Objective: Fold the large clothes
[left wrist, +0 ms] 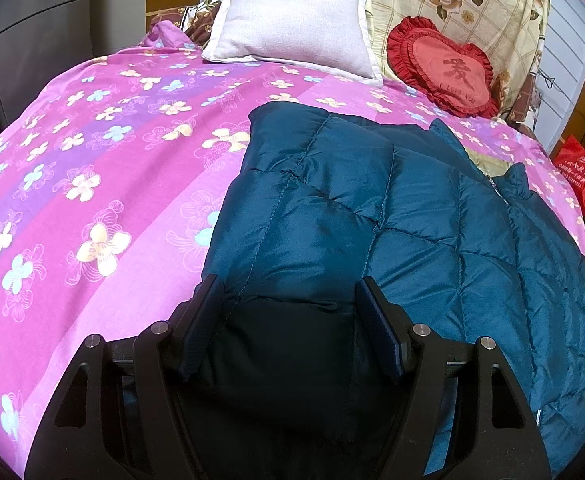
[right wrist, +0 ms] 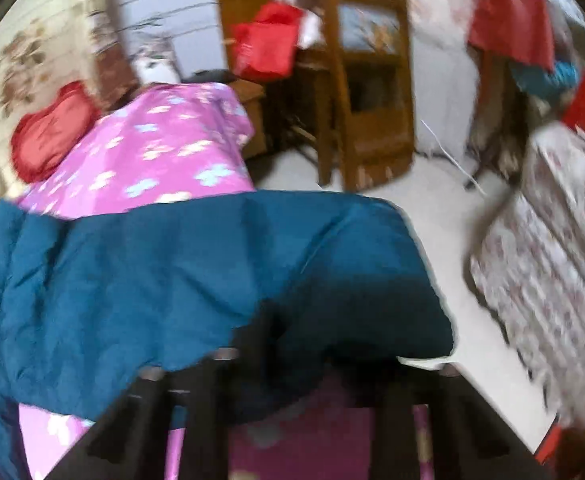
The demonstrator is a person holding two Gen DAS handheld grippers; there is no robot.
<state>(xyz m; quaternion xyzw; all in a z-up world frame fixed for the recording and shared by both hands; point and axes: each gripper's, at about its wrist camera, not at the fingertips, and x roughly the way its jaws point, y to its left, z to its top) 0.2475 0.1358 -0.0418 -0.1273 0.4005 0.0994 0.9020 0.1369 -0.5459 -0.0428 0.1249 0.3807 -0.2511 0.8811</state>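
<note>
A teal quilted down jacket (left wrist: 372, 208) lies on the pink flowered bedspread (left wrist: 92, 168). My left gripper (left wrist: 290, 292) is open, its fingers standing wide apart over the jacket's near hem. In the blurred right wrist view the jacket (right wrist: 172, 264) is lifted, one edge hanging in the air over the bed's edge. My right gripper (right wrist: 280, 332) sits under that raised fold, its fingertips hidden by the cloth. It seems to hold the fabric, but the blur hides the jaws.
A white pillow (left wrist: 292, 28) and a red heart cushion (left wrist: 444, 68) lie at the bed's head. A red bag (left wrist: 584, 168) stands right of the bed. A wooden chair (right wrist: 364, 80), red bags and a patterned sofa (right wrist: 552, 248) surround the white floor.
</note>
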